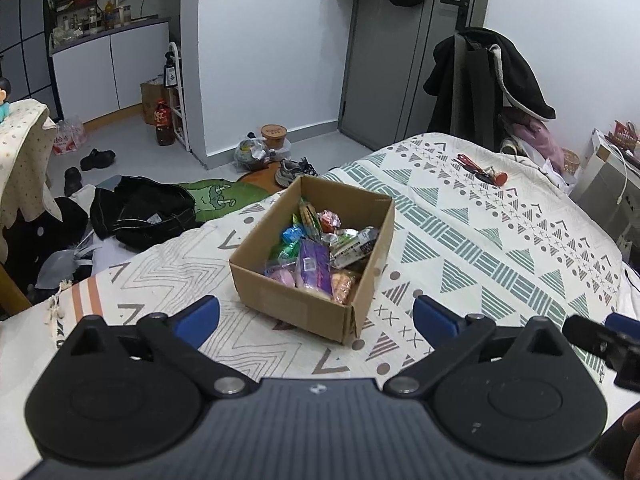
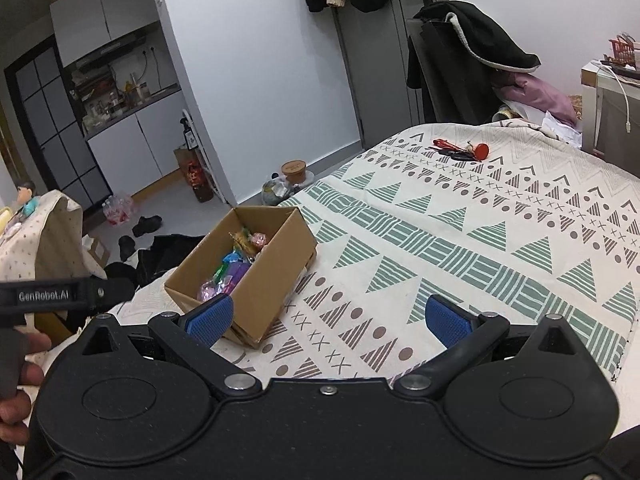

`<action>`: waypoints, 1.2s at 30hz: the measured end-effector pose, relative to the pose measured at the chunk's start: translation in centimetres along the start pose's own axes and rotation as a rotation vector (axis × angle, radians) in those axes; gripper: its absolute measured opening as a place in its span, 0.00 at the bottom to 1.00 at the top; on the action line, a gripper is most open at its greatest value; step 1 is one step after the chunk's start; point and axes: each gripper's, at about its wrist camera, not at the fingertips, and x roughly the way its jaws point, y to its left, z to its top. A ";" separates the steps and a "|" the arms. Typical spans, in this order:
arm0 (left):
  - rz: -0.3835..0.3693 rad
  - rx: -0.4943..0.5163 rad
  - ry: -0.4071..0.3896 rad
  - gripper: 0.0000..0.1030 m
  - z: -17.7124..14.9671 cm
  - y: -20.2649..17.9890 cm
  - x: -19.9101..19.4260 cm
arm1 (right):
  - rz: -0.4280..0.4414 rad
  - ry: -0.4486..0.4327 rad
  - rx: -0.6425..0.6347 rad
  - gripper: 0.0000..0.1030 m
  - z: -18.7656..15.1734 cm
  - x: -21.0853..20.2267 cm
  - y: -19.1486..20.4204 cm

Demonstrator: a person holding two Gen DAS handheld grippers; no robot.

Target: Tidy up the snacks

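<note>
On the patterned bedspread (image 1: pixel 460 216), toward its left edge, sits an open cardboard box (image 1: pixel 304 304) holding a loose heap of wrapped snacks (image 1: pixel 320 248): a purple packet (image 1: pixel 314 266) lies uppermost near the middle, with a blue-wrapped sweet (image 1: pixel 292 235), a pink-red one at the far side and a silver-and-dark pouch (image 1: pixel 356 245) to the right. Left gripper (image 1: pixel 316 316) hovers just short of the box's near wall, its blue-padded fingers (image 1: pixel 198 318) spread wide with nothing between them; right gripper (image 2: pixel 328 316) hangs to the right of the box (image 2: pixel 248 276), likewise spread and empty, its left pad (image 2: pixel 210 316) overlapping the box's near corner in that view, though contact cannot be judged. Well apart, at the far side of the bed, lies a small red-and-black cluster of objects (image 1: pixel 484 170), too small to identify. Judged from the wrappers, the snacks are light, crinkly and slippery film packets, some probably holding brittle biscuits, so a gentle pinch across a flat packet's sealed edge or narrow side seems safest, taking the topmost piece first. Empty of lid and thin-walled, the box looks light yet stiff enough to be grasped by one upright wall at its rim, or steadied by one tool while the other picks
</note>
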 end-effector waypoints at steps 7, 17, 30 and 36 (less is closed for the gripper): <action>-0.004 -0.004 0.001 0.99 -0.2 0.1 -0.1 | 0.004 0.003 -0.005 1.00 0.0 0.2 0.0; -0.007 -0.004 0.013 0.99 0.0 0.2 0.1 | 0.003 0.003 -0.005 1.00 0.0 0.2 0.1; -0.005 -0.004 0.009 0.99 0.1 0.1 0.0 | -0.002 -0.003 0.003 1.00 0.1 0.1 0.0; 0.000 -0.012 0.006 0.99 0.3 0.2 -0.3 | 0.002 -0.006 -0.001 1.00 0.4 -0.1 0.1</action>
